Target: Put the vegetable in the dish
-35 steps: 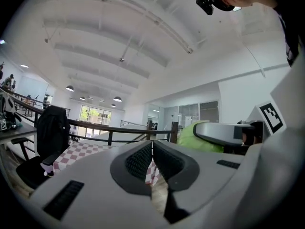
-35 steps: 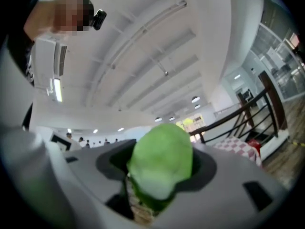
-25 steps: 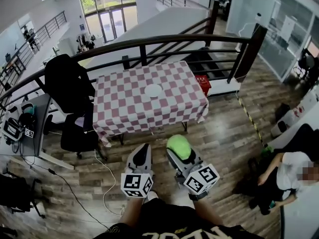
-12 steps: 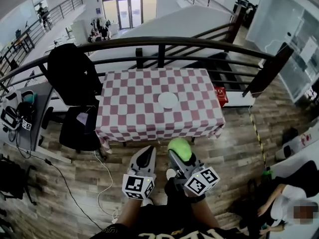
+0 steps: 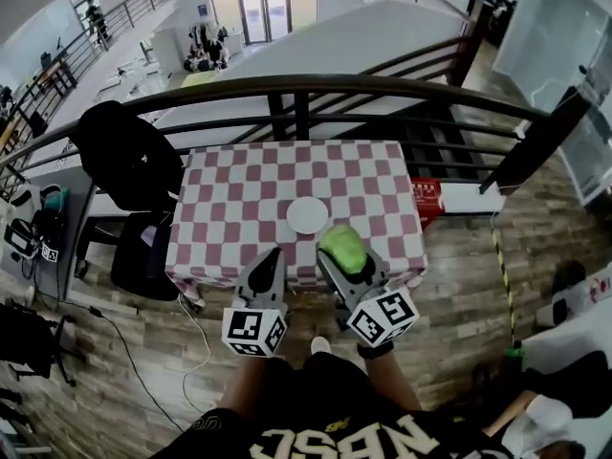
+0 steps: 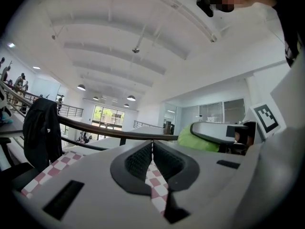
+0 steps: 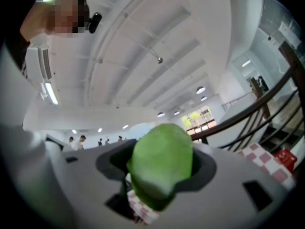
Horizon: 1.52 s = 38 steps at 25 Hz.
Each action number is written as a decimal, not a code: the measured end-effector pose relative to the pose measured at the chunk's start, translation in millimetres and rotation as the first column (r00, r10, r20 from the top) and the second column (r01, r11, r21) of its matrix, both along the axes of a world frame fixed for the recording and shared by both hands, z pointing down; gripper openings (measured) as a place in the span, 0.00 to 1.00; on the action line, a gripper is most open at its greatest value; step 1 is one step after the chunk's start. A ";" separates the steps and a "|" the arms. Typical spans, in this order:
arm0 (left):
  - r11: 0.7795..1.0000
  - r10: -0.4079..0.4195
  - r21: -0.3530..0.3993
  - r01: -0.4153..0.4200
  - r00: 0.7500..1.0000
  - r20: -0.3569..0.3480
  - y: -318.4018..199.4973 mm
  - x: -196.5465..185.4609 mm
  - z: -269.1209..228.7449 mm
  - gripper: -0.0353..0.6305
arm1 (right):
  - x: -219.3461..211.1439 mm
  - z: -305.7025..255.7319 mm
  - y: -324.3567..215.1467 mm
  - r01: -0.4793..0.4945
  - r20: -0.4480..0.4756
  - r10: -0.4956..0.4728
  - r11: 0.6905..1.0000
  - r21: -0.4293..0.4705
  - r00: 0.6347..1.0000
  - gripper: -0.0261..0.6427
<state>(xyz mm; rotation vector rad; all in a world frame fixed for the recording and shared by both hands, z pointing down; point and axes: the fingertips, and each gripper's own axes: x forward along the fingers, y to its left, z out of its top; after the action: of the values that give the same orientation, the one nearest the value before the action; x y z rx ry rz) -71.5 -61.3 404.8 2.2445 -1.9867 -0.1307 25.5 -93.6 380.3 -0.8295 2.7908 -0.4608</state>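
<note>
A round white dish (image 5: pixel 307 215) lies near the front middle of a table with a red-and-white checked cloth (image 5: pixel 249 189). My right gripper (image 5: pixel 341 253) is shut on a light green vegetable (image 5: pixel 342 246), held level over the table's front edge, just right of the dish. In the right gripper view the green vegetable (image 7: pixel 161 163) fills the space between the jaws. My left gripper (image 5: pixel 267 267) is beside it at the table's front edge, jaws shut with nothing between them (image 6: pixel 152 160). The vegetable (image 6: pixel 198 141) also shows at the right of the left gripper view.
A dark curved railing (image 5: pixel 316 89) runs behind the table. A black chair with a jacket (image 5: pixel 124 165) stands at the table's left, a red crate (image 5: pixel 426 195) at its right. A desk with gear (image 5: pixel 29 232) is far left; cables (image 5: pixel 115 352) trail over the wooden floor.
Both grippers have moved forward to the table's front edge, the right one still carrying the green vegetable. The table and dish now sit much closer.
</note>
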 end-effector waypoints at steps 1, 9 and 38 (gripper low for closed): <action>1.000 -0.007 -0.003 0.007 1.000 0.001 -7.3 1.5 1.4 0.09 | 1.8 1.1 -9.7 0.003 0.001 -0.003 1.000 -0.003 1.000 0.42; 0.998 -0.036 -0.046 0.036 0.999 0.005 -49.8 -1.1 14.7 0.09 | 5.6 19.3 -50.3 0.023 -0.008 -0.023 0.999 -0.047 1.000 0.42; 0.932 -0.006 -0.360 -0.032 0.995 -0.104 -191.3 -108.0 204.1 0.09 | -114.5 307.8 -169.9 -0.046 -0.281 -0.173 0.774 -0.632 0.944 0.42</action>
<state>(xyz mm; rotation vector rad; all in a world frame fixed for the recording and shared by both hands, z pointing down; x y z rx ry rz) -179.5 -252.6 608.8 1.9739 -1.7719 0.1104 -89.0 -263.5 688.0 -1.0037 2.9804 -1.4674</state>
